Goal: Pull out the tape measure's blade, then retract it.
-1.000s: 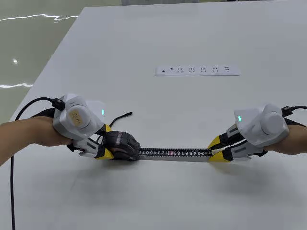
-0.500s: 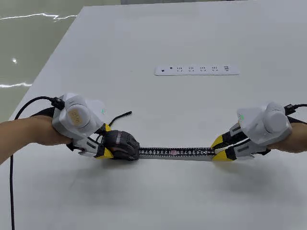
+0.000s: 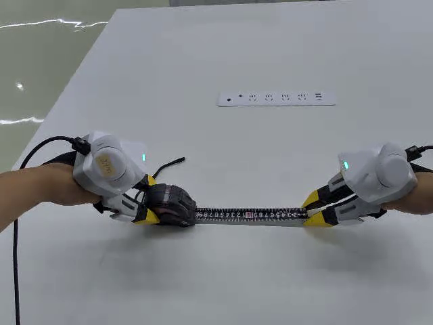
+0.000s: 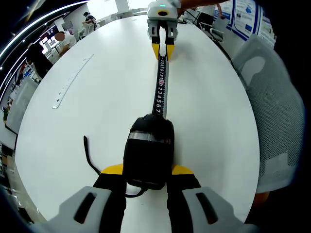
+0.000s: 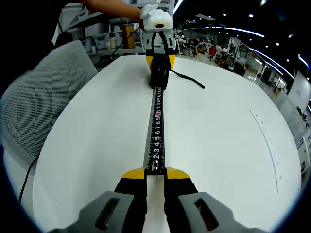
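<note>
A black tape measure case rests on the white table, held between the yellow-tipped jaws of my left gripper; the case sits just ahead of that gripper in its own view. Its blade runs out to the right, flat along the table, dark with white numbers. My right gripper is shut on the blade's end hook. From the right gripper view the blade stretches from the right gripper to the case. A black wrist strap trails from the case.
A white power strip lies flat farther back on the table. A black cable runs from the left gripper off the table's left edge. A grey mesh chair stands beside the table. The table is bare in front.
My right gripper has drawn further to the right with the blade's end, so more blade shows. The left gripper and the case have stayed where they were.
</note>
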### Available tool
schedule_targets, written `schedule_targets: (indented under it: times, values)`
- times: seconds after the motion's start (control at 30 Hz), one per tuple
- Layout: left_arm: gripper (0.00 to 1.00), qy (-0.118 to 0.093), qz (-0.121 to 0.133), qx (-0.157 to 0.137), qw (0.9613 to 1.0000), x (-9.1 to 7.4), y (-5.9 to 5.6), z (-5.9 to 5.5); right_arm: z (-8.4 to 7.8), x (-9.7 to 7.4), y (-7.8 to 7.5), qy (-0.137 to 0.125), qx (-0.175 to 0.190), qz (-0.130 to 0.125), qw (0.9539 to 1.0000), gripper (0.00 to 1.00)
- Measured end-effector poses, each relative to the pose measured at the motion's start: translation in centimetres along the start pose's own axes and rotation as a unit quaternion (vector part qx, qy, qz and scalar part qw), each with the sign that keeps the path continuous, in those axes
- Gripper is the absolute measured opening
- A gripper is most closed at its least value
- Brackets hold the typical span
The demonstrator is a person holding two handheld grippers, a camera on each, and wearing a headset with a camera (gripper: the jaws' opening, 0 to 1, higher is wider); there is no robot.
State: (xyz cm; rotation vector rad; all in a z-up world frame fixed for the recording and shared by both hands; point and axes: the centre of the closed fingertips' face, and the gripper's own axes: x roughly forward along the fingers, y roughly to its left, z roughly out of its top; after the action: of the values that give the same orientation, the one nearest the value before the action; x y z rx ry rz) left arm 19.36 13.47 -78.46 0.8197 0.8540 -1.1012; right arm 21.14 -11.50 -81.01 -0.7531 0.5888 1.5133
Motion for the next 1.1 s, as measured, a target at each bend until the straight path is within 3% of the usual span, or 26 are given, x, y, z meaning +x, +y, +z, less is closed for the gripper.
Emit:
schedule_targets:
  times: [0.23, 0.37, 0.7, 0.83, 1.1]
  values:
    - [0.27, 0.000, 0.000, 0.000, 1.0000, 0.2, 0.4, -0.6, -0.3, -0.2, 0.0, 0.003, 0.000, 0.001, 1.0000, 0.11]
    - [0.27, 0.001, -0.001, 0.000, 1.0000, 0.0, 0.0, 0.0, -0.3, -0.4, 0.1, 0.005, 0.000, 0.001, 1.0000, 0.11]
    - [0.27, 0.001, -0.001, -0.001, 1.0000, 0.3, 0.5, -0.4, -0.8, -0.7, -0.2, 0.009, 0.000, 0.001, 1.0000, 0.11]
    - [0.27, 0.002, -0.001, 0.000, 1.0000, 0.0, -0.1, 0.3, -1.0, -0.9, -0.1, 0.011, 0.001, 0.000, 0.9999, 0.11]
    - [0.27, 0.001, -0.001, -0.001, 1.0000, 0.2, 0.2, -0.2, -1.3, -1.1, -0.2, 0.016, -0.002, -0.003, 0.9999, 0.11]
